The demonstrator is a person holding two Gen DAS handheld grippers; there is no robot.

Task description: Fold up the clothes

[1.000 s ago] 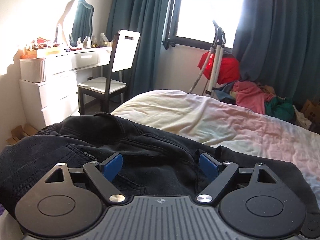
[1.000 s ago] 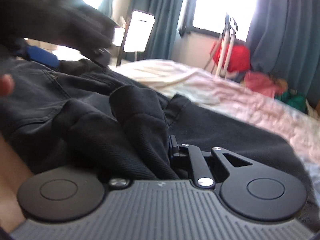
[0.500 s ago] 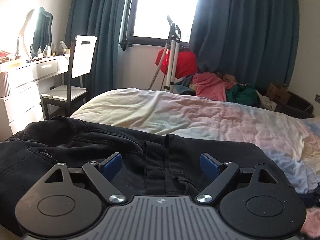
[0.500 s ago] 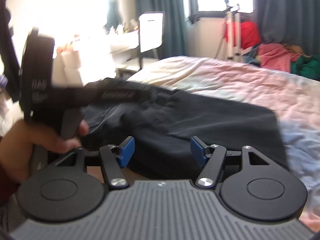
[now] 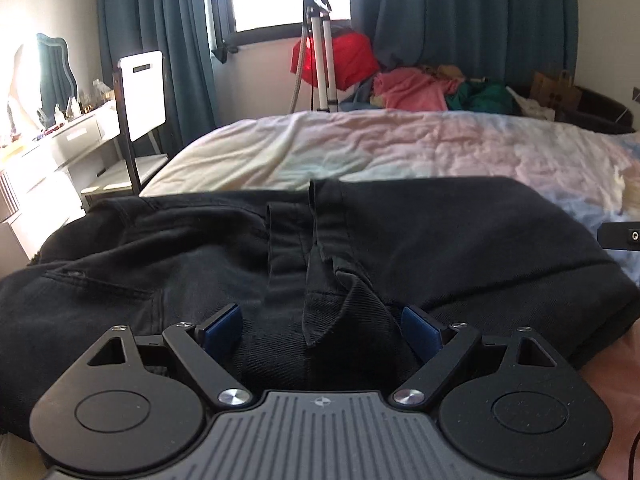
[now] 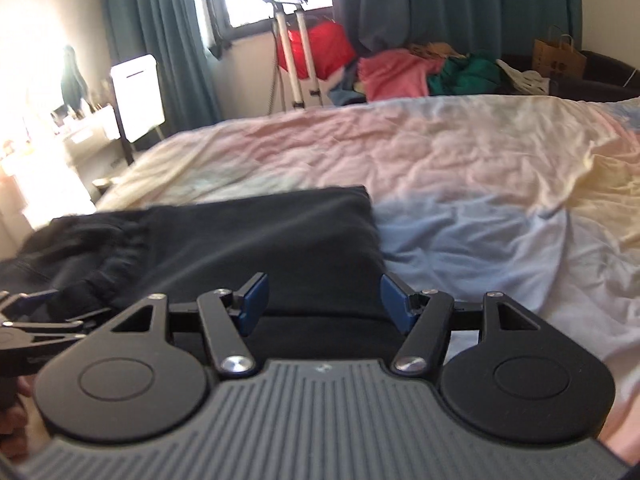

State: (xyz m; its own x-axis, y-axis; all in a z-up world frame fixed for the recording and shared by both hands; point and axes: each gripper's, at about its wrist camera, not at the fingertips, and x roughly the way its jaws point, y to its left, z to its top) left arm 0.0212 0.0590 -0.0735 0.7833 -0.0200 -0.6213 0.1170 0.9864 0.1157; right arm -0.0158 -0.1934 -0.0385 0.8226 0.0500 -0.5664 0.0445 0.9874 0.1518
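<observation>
Both grippers hang with jaws apart and empty over the black trousers (image 5: 400, 240) on the bed (image 6: 460, 160): my left gripper (image 5: 322, 330) spread wide above the bunched seam flap, my right gripper (image 6: 323, 300) parted over the flat folded end nearest it. To fold well, I judge I should pinch each near edge through every layer, lift both sides level, and carry them toward the far edge together. Beyond, loose clothes (image 5: 420, 88) lie heaped under the curtains (image 5: 460, 12).
</observation>
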